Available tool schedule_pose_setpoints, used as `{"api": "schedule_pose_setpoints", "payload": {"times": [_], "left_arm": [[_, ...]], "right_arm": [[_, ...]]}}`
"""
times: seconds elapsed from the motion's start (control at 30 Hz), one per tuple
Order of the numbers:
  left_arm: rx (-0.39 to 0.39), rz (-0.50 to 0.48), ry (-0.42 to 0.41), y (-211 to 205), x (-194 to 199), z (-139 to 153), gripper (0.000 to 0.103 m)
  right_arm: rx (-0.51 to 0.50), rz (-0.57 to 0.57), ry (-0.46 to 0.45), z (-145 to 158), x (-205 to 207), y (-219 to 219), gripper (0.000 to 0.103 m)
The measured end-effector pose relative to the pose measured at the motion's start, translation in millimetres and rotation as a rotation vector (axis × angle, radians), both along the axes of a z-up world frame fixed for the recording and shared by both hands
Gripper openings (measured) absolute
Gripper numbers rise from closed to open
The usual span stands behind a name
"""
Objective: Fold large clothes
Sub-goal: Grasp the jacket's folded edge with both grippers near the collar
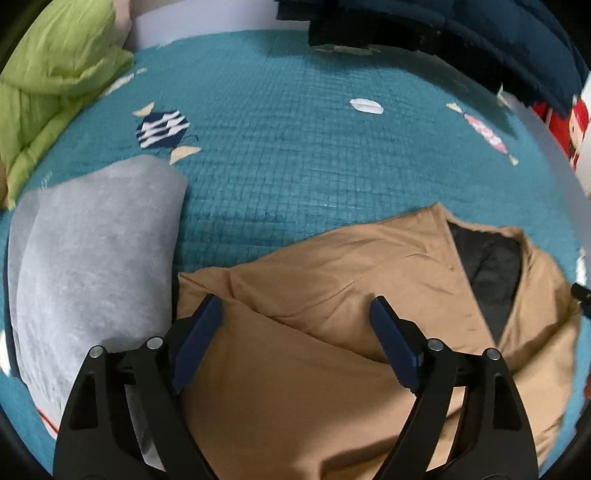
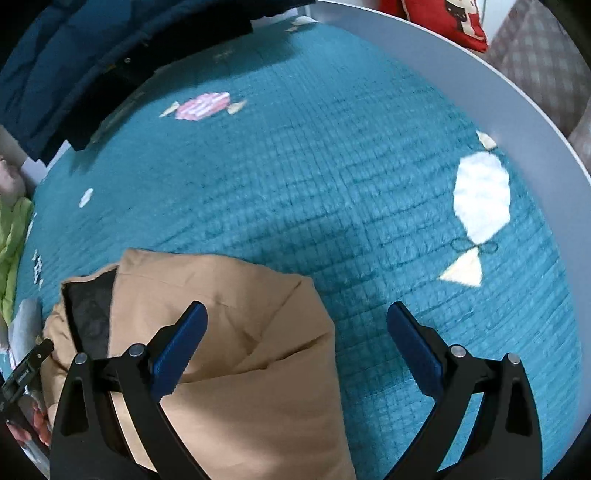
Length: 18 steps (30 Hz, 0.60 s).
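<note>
A tan garment with a dark lining (image 1: pixel 369 269) lies folded into a bundle on the teal quilted bedspread (image 1: pixel 295 122). My left gripper (image 1: pixel 295 306) is open and empty, just above the garment's left part. In the right wrist view the same tan garment (image 2: pixel 229 295) lies at lower left, its dark lining (image 2: pixel 90 306) showing at its left edge. My right gripper (image 2: pixel 295 310) is open and empty, its left finger over the garment's right edge and its right finger over bare bedspread (image 2: pixel 332 166).
A folded grey garment (image 1: pixel 96 251) lies left of the tan one. A green pillow (image 1: pixel 48 81) sits at far left. Dark blue clothing (image 1: pixel 480 40) is piled at the back. The bed's pale rim (image 2: pixel 461 74) curves along the right, a red cushion (image 2: pixel 443 18) beyond it.
</note>
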<state>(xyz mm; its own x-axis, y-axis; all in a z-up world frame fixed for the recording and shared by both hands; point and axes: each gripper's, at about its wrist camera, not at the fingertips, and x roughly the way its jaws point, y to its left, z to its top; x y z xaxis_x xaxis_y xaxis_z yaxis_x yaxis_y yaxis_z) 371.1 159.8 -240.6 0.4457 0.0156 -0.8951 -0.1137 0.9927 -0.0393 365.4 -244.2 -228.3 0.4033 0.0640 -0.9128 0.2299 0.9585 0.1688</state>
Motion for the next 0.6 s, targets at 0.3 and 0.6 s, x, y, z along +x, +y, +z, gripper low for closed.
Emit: {"api": "schedule_pose_setpoints", "payload": {"times": [0.3,0.6], "left_arm": [[0.050,-0.020,-0.002,-3,-3,-3,0.008],[0.042,-0.029,-0.045,-5,-11,17,0.003]], "right_arm": [[-0.028,0.051,0.003,-7,-7,19,0.033],[-0.012,0.048,-0.080,17,-23,20,0.023]]}}
